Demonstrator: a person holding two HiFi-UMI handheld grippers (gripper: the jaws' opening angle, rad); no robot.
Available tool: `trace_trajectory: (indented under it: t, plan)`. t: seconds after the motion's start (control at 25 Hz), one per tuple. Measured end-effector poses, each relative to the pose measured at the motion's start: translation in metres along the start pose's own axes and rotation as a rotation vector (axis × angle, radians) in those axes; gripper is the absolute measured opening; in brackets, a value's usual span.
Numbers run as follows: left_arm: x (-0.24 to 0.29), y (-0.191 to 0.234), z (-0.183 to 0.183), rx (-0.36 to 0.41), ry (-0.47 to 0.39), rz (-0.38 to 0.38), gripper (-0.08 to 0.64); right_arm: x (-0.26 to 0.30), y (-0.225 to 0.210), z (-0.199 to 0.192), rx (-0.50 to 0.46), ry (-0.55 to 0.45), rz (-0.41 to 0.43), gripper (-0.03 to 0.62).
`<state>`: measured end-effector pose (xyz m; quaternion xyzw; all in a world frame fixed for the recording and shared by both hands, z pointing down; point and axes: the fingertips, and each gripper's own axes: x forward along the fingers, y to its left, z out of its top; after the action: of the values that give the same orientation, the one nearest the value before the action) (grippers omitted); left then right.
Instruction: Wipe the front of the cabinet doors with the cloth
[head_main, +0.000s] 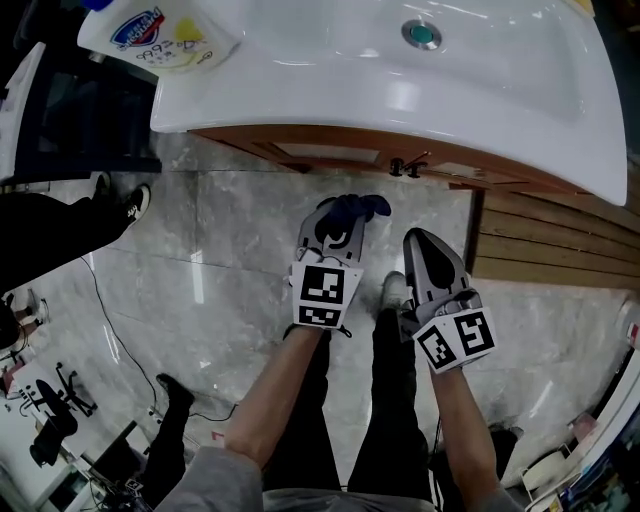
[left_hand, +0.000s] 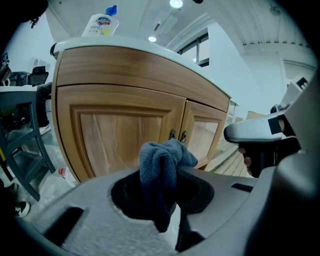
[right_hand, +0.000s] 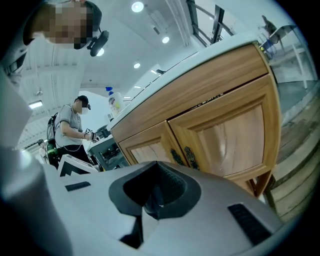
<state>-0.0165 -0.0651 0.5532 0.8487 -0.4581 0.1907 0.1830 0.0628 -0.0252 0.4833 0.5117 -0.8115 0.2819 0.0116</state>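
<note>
The blue cloth (head_main: 362, 207) is bunched up in my left gripper (head_main: 345, 218), which is shut on it a short way in front of the wooden cabinet doors (head_main: 330, 152) under the white sink top (head_main: 420, 90). In the left gripper view the cloth (left_hand: 162, 165) stands up between the jaws, apart from the left door (left_hand: 120, 135) and the two dark handles (left_hand: 177, 135). My right gripper (head_main: 420, 243) hangs beside it, shut with nothing in it. In the right gripper view, the right gripper (right_hand: 152, 200) faces the right door (right_hand: 235, 135).
A soap bottle (head_main: 165, 35) lies on the sink top's left corner, and a drain (head_main: 421, 34) sits in the basin. Wooden slats (head_main: 550, 240) lie on the floor at the right. Another person's shoe (head_main: 138, 203) and a cable (head_main: 110, 330) are at the left.
</note>
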Motion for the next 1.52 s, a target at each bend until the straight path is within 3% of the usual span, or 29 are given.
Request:
trace_trajectory:
  t: [0.84,1.52]
  plan:
    - [0.089,0.001,-0.045,-0.005,0.005,0.018,0.080,-0.005,-0.050,-0.031,0.025,0.007,-0.044,0.012]
    - [0.117,0.004,-0.043,-0.021,-0.008,0.011,0.080,-0.005,-0.070,-0.042,0.020,0.021,-0.062,0.012]
